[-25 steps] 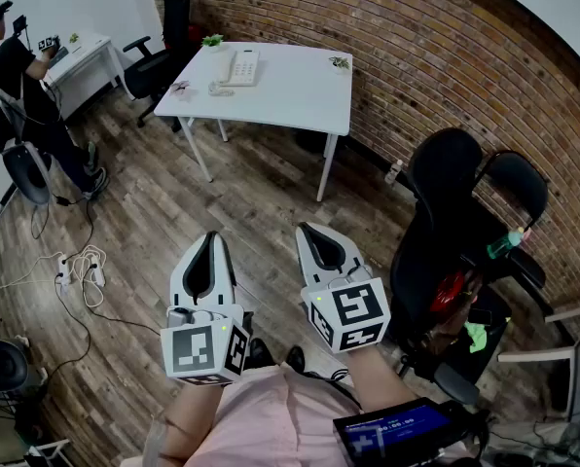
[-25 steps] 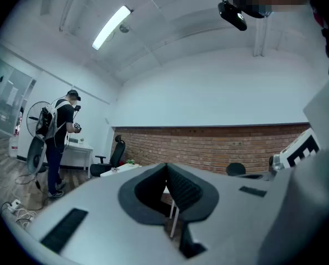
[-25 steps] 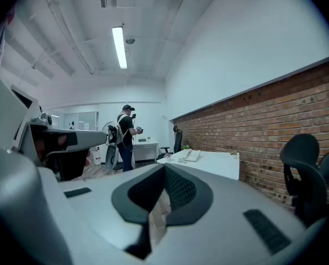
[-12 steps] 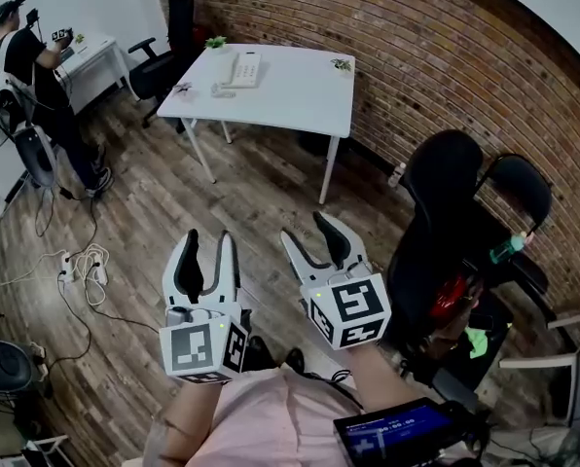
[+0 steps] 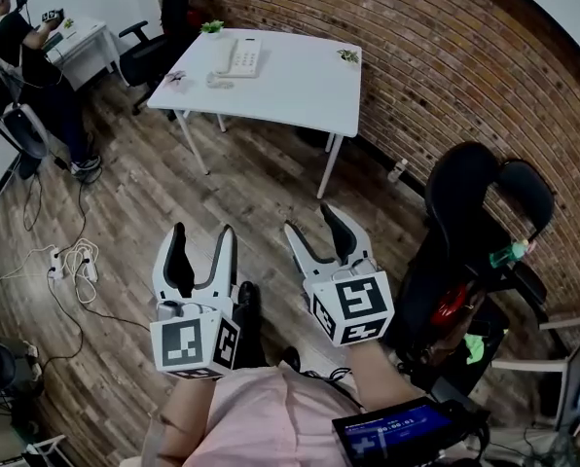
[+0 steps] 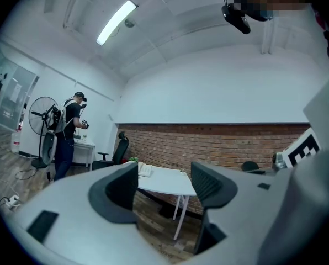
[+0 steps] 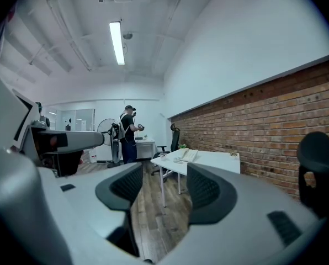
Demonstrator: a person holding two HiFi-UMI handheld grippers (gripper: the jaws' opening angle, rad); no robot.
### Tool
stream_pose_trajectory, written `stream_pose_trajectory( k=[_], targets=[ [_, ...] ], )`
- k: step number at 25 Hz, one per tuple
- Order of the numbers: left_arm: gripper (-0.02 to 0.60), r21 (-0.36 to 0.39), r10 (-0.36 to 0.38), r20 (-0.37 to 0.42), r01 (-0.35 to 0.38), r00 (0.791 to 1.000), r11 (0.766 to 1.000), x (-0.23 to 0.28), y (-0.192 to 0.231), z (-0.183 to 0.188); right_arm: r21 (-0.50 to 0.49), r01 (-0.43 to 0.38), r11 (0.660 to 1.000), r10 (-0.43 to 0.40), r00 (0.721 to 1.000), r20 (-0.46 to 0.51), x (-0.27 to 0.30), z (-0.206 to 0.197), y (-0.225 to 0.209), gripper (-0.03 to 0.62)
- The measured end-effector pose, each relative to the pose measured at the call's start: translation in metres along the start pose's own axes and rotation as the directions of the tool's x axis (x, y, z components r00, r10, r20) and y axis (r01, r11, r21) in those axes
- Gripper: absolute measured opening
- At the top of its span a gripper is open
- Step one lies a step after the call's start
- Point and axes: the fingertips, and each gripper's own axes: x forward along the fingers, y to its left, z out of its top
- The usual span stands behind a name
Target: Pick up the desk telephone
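Observation:
The white desk telephone lies near the far left end of a white table across the room, against the brick wall. It is small in the left gripper view and the right gripper view. Both grippers are held side by side in front of me, over the wooden floor and far short of the table. My left gripper and right gripper have just been opening their jaws. Both now stand open with nothing between them.
Black office chairs stand close on my right, one with a green bottle. Another chair is at the table's far left. A person stands at a second desk, with a fan nearby. Cables lie on the floor at left. Small plants sit on the table.
Both grippers' jaws went from shut to open. Both hands moved a little forward and down, and the left one shifted left.

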Motion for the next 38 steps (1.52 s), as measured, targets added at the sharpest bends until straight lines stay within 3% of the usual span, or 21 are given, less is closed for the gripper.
stream_pose_trajectory(
  k=[9,18,27,38],
  targets=[
    [0.301,0.004,-0.014,-0.029,0.015,0.999,1.0,0.129,0.086,-0.007,0.021,0.036,0.999,-0.035,0.998,-0.056,0.143,-0.001,-0.022,0.25],
    [0.301,0.005,-0.078,0.004,0.078,0.997,0.997,0.235,0.144,0.025,0.006,0.079,0.997,-0.079,0.996,-0.033,0.248,0.041,-0.032,0.235],
    [0.301,-0.017,-0.142,-0.006,0.141,0.99,0.99,0.283,0.152,0.027,-0.026,0.119,0.993,-0.119,0.993,-0.011,0.284,0.066,-0.049,0.22],
    [0.302,-0.016,-0.178,-0.086,0.177,0.98,0.984,0.345,0.144,-0.004,0.021,0.134,0.991,-0.134,0.991,-0.005,0.329,0.065,-0.098,0.218]
  ],
)
